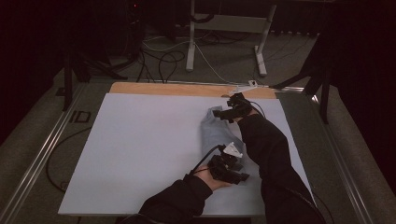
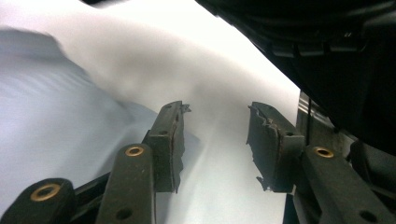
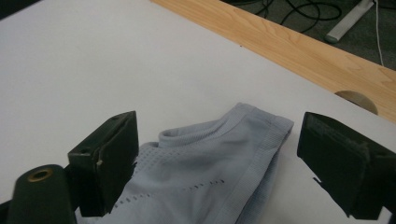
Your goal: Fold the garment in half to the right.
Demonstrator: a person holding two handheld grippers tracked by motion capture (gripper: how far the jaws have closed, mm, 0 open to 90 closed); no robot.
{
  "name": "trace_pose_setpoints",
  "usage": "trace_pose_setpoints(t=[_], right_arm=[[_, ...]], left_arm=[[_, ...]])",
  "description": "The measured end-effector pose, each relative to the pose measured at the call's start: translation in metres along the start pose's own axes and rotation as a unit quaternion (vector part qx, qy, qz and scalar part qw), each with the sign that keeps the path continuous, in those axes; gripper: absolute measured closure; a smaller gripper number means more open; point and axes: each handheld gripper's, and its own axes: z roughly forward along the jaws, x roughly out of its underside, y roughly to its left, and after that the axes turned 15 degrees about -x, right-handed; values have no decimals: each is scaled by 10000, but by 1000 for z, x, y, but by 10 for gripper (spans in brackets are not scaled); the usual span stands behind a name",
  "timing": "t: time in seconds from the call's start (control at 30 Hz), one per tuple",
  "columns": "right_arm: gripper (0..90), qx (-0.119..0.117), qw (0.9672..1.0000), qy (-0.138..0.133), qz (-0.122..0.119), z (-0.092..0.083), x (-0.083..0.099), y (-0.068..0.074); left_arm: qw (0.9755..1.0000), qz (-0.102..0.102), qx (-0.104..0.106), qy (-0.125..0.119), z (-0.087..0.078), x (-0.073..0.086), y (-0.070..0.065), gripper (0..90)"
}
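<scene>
A light grey-blue knitted garment (image 1: 215, 135) lies crumpled on the right part of a white sheet (image 1: 140, 149). My right gripper (image 1: 227, 113) hovers at the garment's far end. In the right gripper view its jaws stand wide apart, open (image 3: 217, 126), with the ribbed hem of the garment (image 3: 205, 172) below and between them, untouched by the pads. My left gripper (image 1: 233, 172) hovers at the garment's near end. Its jaws (image 2: 215, 109) are open over the white sheet with nothing between them, and the garment (image 2: 46, 116) shows blurred to their left.
A wooden table strip (image 1: 187, 88) with a round hole (image 3: 357, 99) runs along the sheet's far edge. Metal rails (image 1: 37, 158) flank the table. Cables and a white stand (image 1: 224, 23) sit on the floor beyond. The person's dark sleeve (image 2: 336, 56) hangs close above the left gripper.
</scene>
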Motion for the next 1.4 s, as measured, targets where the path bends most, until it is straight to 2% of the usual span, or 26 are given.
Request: trace_pose_setpoints(t=[0.1, 0.23, 0.3, 0.37, 0.43, 0.5, 0.6, 0.67, 0.73, 0.77, 0.9, 1.0, 1.13, 1.3, 1.4], right_arm=[[125, 10, 10000, -13, -32, -5, 0, 3], [126, -22, 10000, -37, -78, -12, 1, 7], [126, -49, 9999, -68, -97, -14, 1, 10], [127, -86, 9999, -102, -95, -16, 2, 12], [127, -106, 9998, -120, -141, -17, 2, 15], [127, -112, 9997, -153, -158, -18, 2, 18], [127, -142, 9995, -147, -223, -19, 2, 23], [127, -196, 9993, -204, -244, -19, 2, 27], [127, -237, 9991, -206, -278, -19, 3, 30], [127, -261, 9990, -214, -289, -18, 4, 31], [128, -312, 9987, -207, -344, -17, 8, 39], [128, -372, 9984, -217, -375, -19, 13, 45], [128, -440, 9977, -219, -466, -20, 21, 54], [128, -491, 9972, -302, -476, -26, 29, 62], [128, -482, 9970, -303, -516, -30, 33, 67]], left_arm=[[9998, -25, -133, -154, -11, 2, 13, 533], [9990, -94, -181, -410, -23, 7, 32, 517], [9985, -161, -307, -434, -28, 9, 42, 491], [9978, -213, -291, -551, -32, 11, 51, 477], [9973, -178, -307, -645, -36, 13, 57, 445], [9962, -134, -412, -761, -42, 14, 63, 410], [9946, -96, -410, -949, -50, 16, 70, 357], [9936, -96, -424, -1041, -55, 17, 75, 300], [9930, 10, -356, -1122, -59, 18, 78, 240], [9924, 11, -395, -1166, -61, 18, 79, 207], [9933, 52, -421, -1075, -66, 21, 84, 119], [9941, -22, -414, -1004, -69, 26, 89, 0], [9926, -42, -617, -1041, -76, 32, 97, 0], [9917, -111, -725, -1055, -88, 38, 108, 0], [9897, -122, -869, -1130, -95, 43, 113, 0]])
